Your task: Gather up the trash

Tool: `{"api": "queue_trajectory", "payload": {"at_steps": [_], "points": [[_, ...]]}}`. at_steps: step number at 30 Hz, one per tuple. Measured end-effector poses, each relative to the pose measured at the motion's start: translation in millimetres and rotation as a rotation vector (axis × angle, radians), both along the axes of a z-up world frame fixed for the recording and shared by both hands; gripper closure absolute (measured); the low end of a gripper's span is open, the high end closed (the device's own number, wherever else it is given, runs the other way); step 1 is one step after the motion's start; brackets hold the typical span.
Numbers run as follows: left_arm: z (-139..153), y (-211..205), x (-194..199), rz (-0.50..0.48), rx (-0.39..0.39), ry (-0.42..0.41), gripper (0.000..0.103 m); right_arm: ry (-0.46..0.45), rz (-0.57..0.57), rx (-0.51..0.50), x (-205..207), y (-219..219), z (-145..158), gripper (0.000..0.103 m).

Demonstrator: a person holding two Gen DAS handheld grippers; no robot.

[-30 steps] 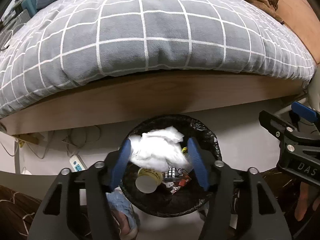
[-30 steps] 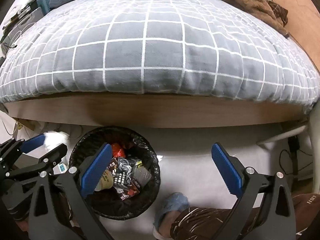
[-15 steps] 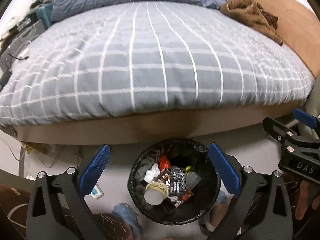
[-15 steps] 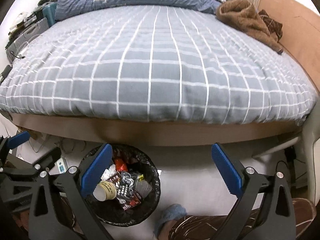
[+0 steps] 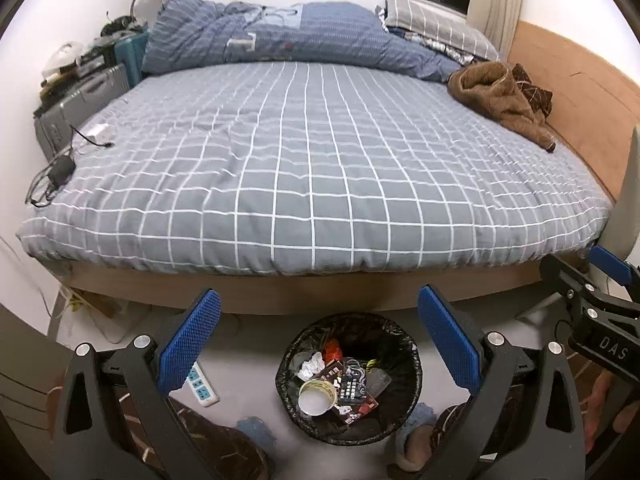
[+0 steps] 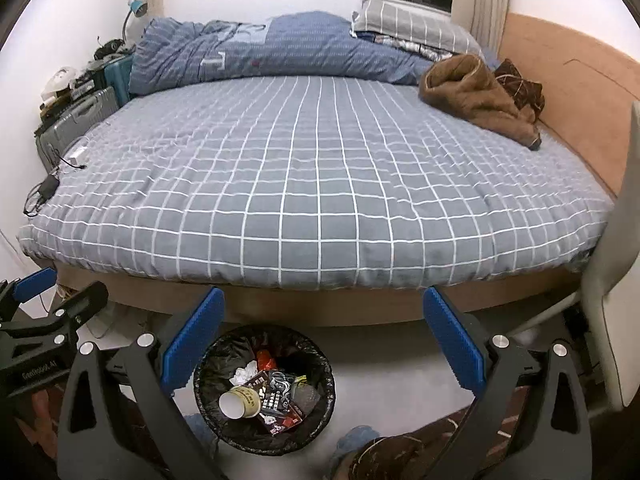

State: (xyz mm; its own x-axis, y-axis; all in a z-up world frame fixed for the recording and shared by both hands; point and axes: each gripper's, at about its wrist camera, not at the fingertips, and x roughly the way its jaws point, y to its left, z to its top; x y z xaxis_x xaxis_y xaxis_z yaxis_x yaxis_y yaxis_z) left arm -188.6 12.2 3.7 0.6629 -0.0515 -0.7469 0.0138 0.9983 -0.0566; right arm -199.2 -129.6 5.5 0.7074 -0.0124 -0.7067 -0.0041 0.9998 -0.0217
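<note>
A black-bagged trash bin [image 5: 408, 384] stands on the floor at the bed's foot; it also shows in the right wrist view [image 6: 208, 364]. It holds a paper cup [image 5: 316, 392], a crumpled white tissue [image 5: 311, 366] and snack wrappers [image 5: 354, 390]. My left gripper [image 5: 318, 340] is open and empty, high above the bin. My right gripper [image 6: 324, 340] is open and empty, above and right of the bin.
A bed with a grey checked cover [image 5: 304, 168] fills the view. A brown garment [image 5: 496, 96] lies at its right. A charger and cable [image 5: 60, 170] lie at its left edge. A power strip [image 5: 200, 384] lies on the floor. Suitcases [image 5: 80, 96] stand left.
My left gripper opened and let go of the white tissue, which now lies in the bin. Both grippers rose well above the bin, so the whole bed shows.
</note>
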Motion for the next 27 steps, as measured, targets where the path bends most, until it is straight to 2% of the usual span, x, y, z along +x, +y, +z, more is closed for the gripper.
{"api": "queue_trajectory", "payload": {"at_steps": [7, 27], "points": [[20, -4, -29, -0.017, 0.013, -0.027, 0.006, -0.019, 0.0, -0.007, -25, 2, 16, 0.008], [27, -1, -29, -0.012, 0.012, -0.035, 0.006, -0.023, -0.007, 0.004, -25, 3, 22, 0.008]]}}
